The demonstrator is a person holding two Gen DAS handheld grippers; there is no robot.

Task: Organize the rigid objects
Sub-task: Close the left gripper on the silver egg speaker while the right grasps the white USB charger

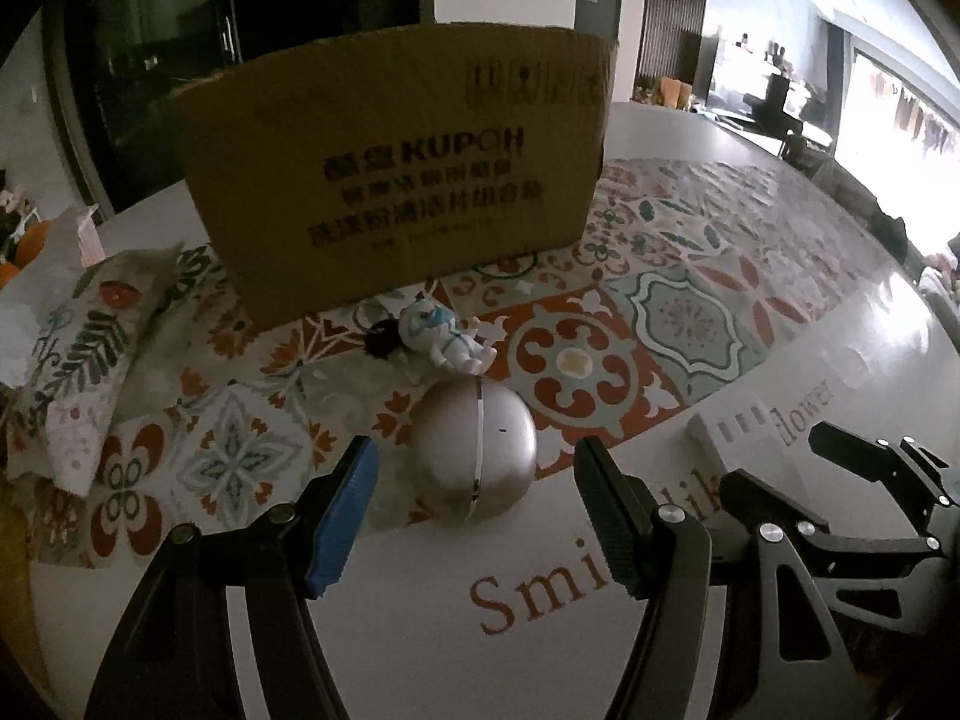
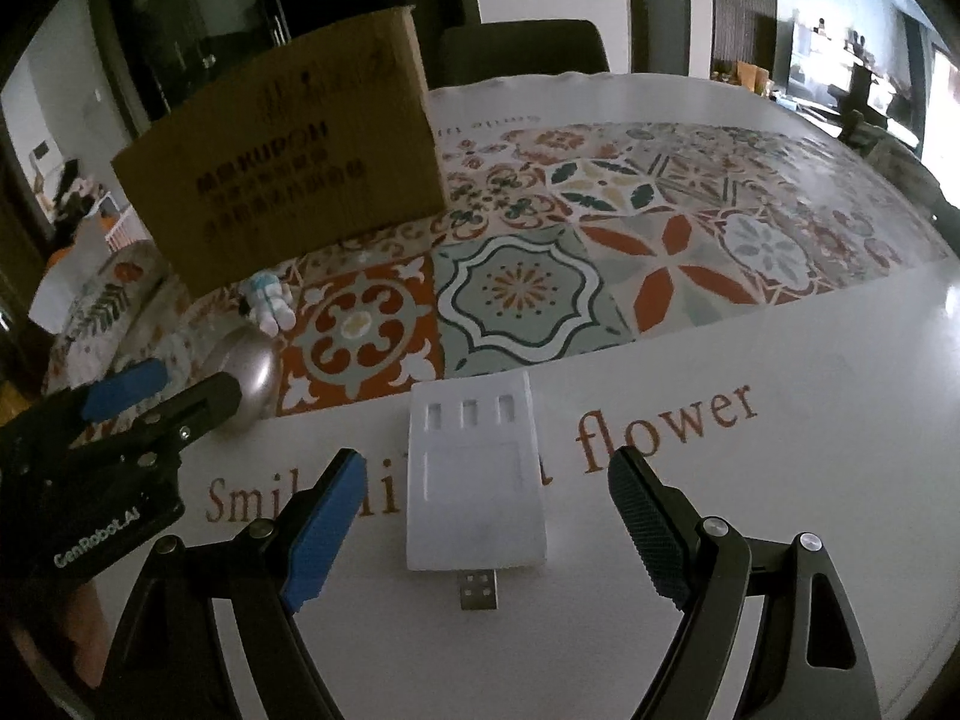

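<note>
A silver ball-shaped object [image 1: 474, 450] lies on the table just ahead of my left gripper [image 1: 480, 501], which is open and empty, one finger on each side of it. A small white astronaut figure [image 1: 447, 339] lies beyond it, before a brown cardboard box [image 1: 396, 180]. In the right wrist view a white USB hub [image 2: 477, 483] with a plug at its near end lies between the fingers of my open right gripper [image 2: 486, 516]. The ball [image 2: 252, 381], figure [image 2: 270, 300] and box [image 2: 288, 168] show at left there.
A patterned tablecloth [image 2: 600, 252] covers the table's middle; the white border carries red lettering. A folded patterned cloth [image 1: 90, 348] lies at left. A dark keychain piece [image 1: 381, 342] lies by the figure. A dark chair [image 2: 522, 51] stands behind the table.
</note>
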